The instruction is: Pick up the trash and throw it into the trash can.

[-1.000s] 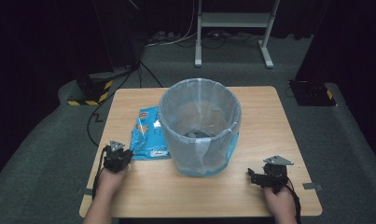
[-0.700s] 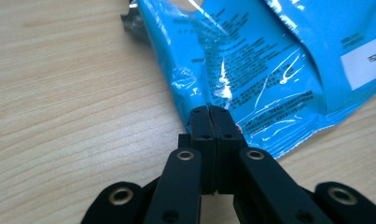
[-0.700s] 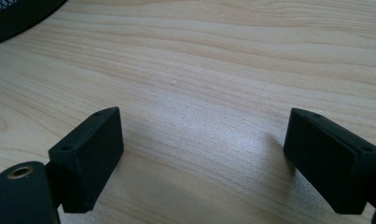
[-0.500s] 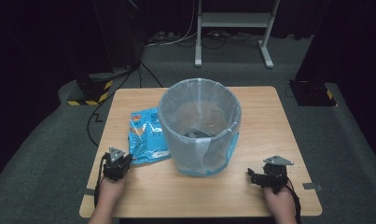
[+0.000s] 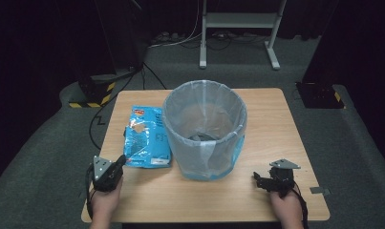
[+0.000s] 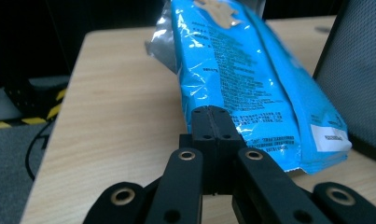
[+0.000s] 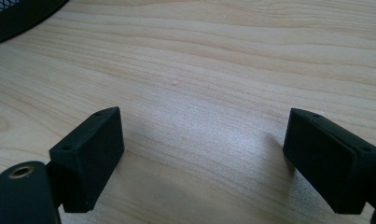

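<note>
Left gripper (image 6: 212,116) closed empty beside blue bag (image 5: 146,137); right gripper (image 7: 202,161) spread wide over bare tabletop (image 5: 276,124); lined mesh bin (image 5: 204,129) between, at centre.

Two black hand-held tools, bare forearms

The left tool (image 5: 117,164) and right tool (image 5: 258,179) each carry a grey three-cornered plate on top; black blocky jaws, brass-ringed pivot holes, small screws, and a dark cable trailing back along each wrist.
</note>
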The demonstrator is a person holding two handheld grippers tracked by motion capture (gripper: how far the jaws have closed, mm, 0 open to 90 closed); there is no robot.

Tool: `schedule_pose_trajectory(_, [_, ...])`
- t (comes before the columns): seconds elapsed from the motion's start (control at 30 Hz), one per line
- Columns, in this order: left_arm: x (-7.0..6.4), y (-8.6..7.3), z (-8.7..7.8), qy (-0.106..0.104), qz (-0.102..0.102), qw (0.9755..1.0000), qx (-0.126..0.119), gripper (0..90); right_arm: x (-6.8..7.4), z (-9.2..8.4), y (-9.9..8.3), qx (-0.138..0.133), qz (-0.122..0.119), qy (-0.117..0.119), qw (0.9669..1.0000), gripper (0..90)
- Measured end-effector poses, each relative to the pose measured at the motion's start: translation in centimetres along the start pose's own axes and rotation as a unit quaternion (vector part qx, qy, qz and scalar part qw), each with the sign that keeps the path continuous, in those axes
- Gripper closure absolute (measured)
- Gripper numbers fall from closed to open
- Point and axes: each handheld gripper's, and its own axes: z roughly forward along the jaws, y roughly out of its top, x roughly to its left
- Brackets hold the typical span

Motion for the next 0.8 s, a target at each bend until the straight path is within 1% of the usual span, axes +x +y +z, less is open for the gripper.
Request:
schedule_pose_trajectory(0.07, [-0.2, 0.6, -0.9, 0.003, -0.002, 0.9998, -0.022, 90.0, 0.0, 0.0, 0.0, 0.000, 0.000, 0.001, 1.0000, 12.0])
schedule_pose_trajectory(0.17, [-0.3, 1.2, -1.7, 0.007, -0.003, 0.9990, -0.044, 90.0, 0.0, 0.0, 0.0, 0.000, 0.002, 0.000, 1.0000, 12.0])
schedule_pose_trajectory(0.2, [-0.4, 1.5, -2.0, 0.009, 0.001, 0.9987, -0.050, 90.0, 0.0, 0.0, 0.0, 0.000, 0.000, 0.000, 1.0000, 12.0])
schedule_pose_trajectory(0.23, [-0.4, 1.7, -2.2, 0.010, -0.002, 0.9983, -0.058, 90.0, 0.0, 0.0, 0.0, 0.000, 0.000, 0.001, 1.0000, 12.0])
schedule_pose_trajectory(0.33, [-0.7, 2.6, -3.1, 0.016, 0.002, 0.9965, -0.082, 90.0, 0.0, 0.0, 0.0, -0.001, 0.000, 0.001, 1.0000, 12.0])
schedule_pose_trajectory(0.4, [-0.8, 3.1, -3.7, 0.017, 0.002, 0.9955, -0.094, 90.0, 0.0, 0.0, 0.0, 0.000, 0.000, 0.000, 1.0000, 12.0])
schedule_pose_trajectory(0.5, [-1.1, 3.9, -4.6, 0.025, 0.005, 0.9930, -0.116, 90.0, 0.0, 0.0, 0.0, 0.000, 0.002, 0.001, 1.0000, 12.0])
schedule_pose_trajectory(0.57, [-1.2, 4.4, -5.1, 0.031, 0.011, 0.9915, -0.126, 90.0, 0.0, 0.0, 0.0, 0.000, 0.000, 0.001, 1.0000, 12.0])
schedule_pose_trajectory(0.7, [-1.3, 5.2, -5.9, 0.034, 0.010, 0.9888, -0.145, 90.0, 0.0, 0.0, 0.0, 0.000, 0.000, 0.000, 1.0000, 12.0])
schedule_pose_trajectory(0.8, [-1.4, 5.6, -6.3, 0.042, 0.013, 0.9867, -0.157, 90.0, 0.0, 0.0, 0.0, 0.000, 0.000, 0.000, 1.0000, 12.0])
